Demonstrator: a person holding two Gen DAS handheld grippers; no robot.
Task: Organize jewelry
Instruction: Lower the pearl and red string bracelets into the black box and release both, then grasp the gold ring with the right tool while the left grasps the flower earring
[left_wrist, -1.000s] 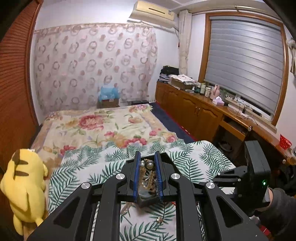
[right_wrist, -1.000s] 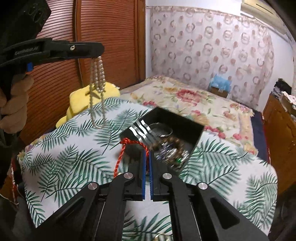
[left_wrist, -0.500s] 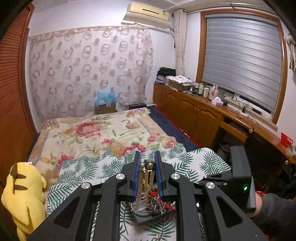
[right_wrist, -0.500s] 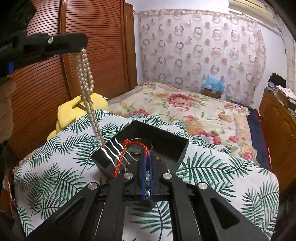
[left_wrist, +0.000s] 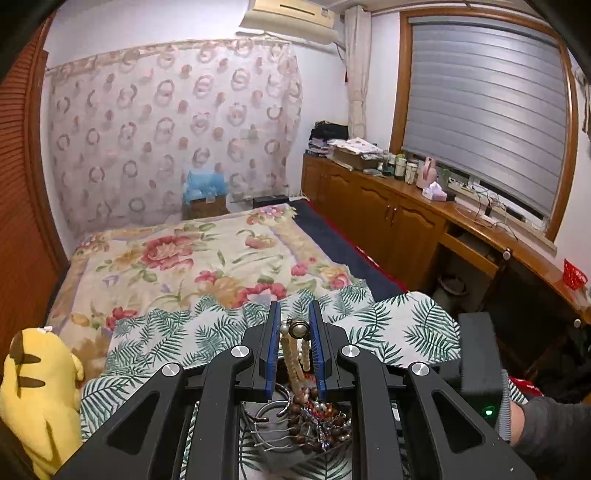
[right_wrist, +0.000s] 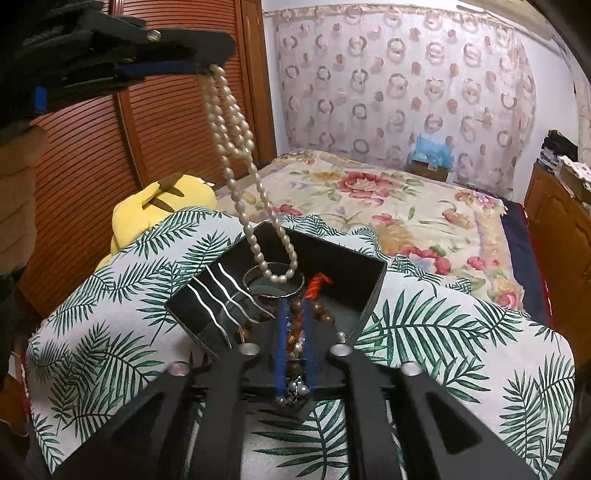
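Note:
My left gripper (left_wrist: 293, 325) is shut on a pearl necklace (right_wrist: 236, 158); in the right wrist view the gripper (right_wrist: 210, 68) holds it high at the upper left, and the loop hangs down over a black jewelry box (right_wrist: 373, 291). The pearls also show between the fingers in the left wrist view (left_wrist: 293, 358). My right gripper (right_wrist: 293, 306) is shut on a red cord (right_wrist: 316, 286) over the box. The box holds a silver bangle (right_wrist: 273, 280), brown beads (right_wrist: 319, 314) and wavy silver pieces (right_wrist: 221, 299).
The box sits on a palm-leaf cloth (right_wrist: 461, 332) over a small table in front of a floral bed (right_wrist: 388, 199). A yellow plush toy (right_wrist: 159, 206) lies at the left. A wooden wardrobe (right_wrist: 110, 147) stands behind it. Wooden cabinets (left_wrist: 388, 221) line the right wall.
My left gripper has carried the hanging pearl necklace rightward until its loop hangs over the box. My right gripper has moved forward over the box with the red cord.

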